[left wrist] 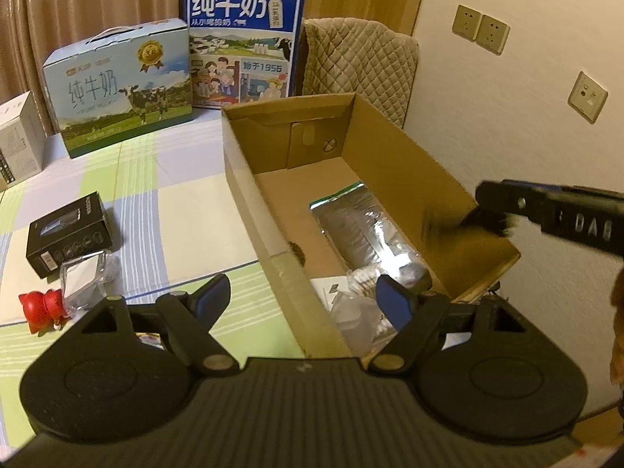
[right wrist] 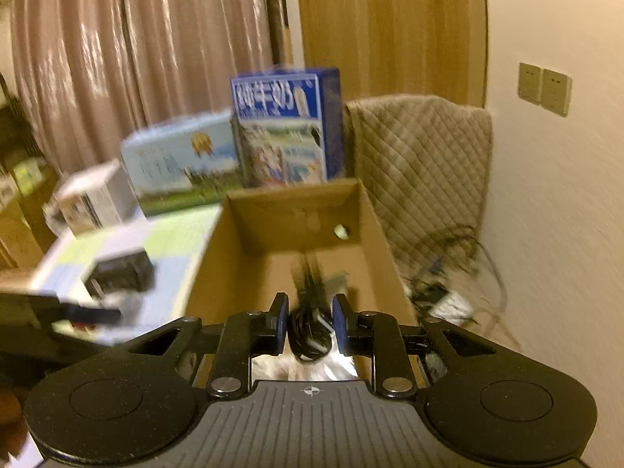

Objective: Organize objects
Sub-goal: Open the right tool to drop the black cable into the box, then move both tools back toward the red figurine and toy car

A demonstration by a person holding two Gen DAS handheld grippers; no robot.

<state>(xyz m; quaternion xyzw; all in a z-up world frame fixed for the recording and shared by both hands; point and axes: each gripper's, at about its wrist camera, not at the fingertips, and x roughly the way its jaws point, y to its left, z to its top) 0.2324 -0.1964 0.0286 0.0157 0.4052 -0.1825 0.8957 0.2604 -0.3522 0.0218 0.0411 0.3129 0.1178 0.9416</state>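
Coiled black cable point(right wrist: 310, 331) is pinched in right gripper point(right wrist: 311, 321) above open brown cardboard box point(right wrist: 390, 257); should be released low inside; left gripper point(left wrist: 302, 300) is spread wide, empty.

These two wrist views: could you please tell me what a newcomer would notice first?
The open cardboard box fills the middle, a silvery pouch lying on its floor. Two milk cartons stand behind it against the curtain. The right tongs hang over the box with a black cable between them.
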